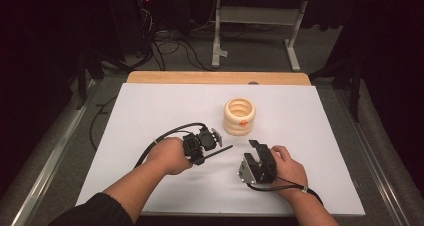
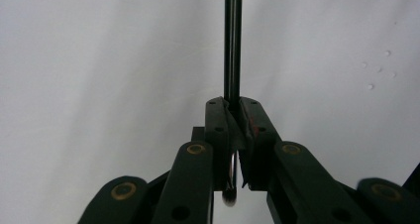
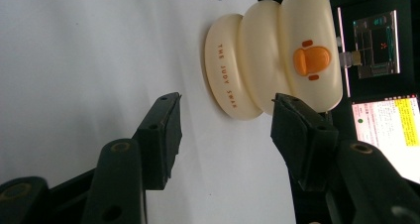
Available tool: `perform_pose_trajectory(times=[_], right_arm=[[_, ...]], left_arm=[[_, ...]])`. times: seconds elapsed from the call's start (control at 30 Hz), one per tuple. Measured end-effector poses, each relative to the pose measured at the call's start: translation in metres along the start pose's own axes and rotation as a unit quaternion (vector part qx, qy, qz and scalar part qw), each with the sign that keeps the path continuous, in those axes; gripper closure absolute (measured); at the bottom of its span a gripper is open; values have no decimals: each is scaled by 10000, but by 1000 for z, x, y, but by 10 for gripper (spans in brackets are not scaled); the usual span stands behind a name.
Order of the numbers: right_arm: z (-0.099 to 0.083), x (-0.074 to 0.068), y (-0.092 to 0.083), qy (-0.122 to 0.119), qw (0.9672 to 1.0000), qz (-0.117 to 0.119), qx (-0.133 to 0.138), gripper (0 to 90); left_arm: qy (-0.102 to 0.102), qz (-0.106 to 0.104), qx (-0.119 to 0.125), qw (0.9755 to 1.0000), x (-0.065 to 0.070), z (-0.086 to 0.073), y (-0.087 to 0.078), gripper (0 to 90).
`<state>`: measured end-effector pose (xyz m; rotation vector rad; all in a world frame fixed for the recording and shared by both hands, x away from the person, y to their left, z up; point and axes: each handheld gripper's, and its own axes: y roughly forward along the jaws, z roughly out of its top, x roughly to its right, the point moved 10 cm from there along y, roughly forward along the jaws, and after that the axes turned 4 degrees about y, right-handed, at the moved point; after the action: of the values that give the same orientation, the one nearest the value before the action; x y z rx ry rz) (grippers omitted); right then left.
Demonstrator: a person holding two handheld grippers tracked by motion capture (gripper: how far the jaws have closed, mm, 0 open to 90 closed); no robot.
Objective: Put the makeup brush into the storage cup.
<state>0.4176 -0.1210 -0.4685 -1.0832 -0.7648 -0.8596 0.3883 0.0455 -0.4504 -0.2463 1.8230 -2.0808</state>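
Observation:
A cream ribbed cup [image 1: 239,116] with an orange duck bill on its side stands upright on the white sheet, right of centre. My left gripper [image 1: 206,153] lies left of and nearer than the cup, shut on a thin black rod [image 1: 222,150] that sticks out to the right. In the left gripper view the rod [image 2: 233,35] runs straight ahead from the closed pads of the left gripper [image 2: 233,105]. My right gripper [image 1: 255,148] sits just in front of the cup, open. In the right gripper view that gripper [image 3: 225,110] has nothing between its jaws, and the cup [image 3: 272,55] is a short way beyond them.
The white sheet [image 1: 165,111] covers the table, with a wooden strip [image 1: 215,78] along its far edge. Beyond lie floor cables [image 1: 170,48] and a white table frame [image 1: 257,26]. Lit screens [image 3: 381,120] appear at the edge of the right gripper view.

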Motion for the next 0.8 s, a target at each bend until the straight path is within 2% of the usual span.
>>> perform_pose_trajectory(times=[0.33, 0.47, 0.73, 0.8], right_arm=[[9, -3, -2, -172, 9996, 27, 217, 564], [11, -5, -2, -373, 9990, 110, 216, 582], [12, -10, -3, -473, 9987, 118, 177, 640], [14, -10, -2, -565, 9981, 143, 205, 652]], left_arm=[[48, -42, -51, 10000, 4, 4, 3, 839], [77, -59, -74, 9999, 5, 5, 4, 838], [120, -77, -113, 9998, 8, 8, 7, 839], [142, -89, -115, 9998, 9, 9, 8, 839]])
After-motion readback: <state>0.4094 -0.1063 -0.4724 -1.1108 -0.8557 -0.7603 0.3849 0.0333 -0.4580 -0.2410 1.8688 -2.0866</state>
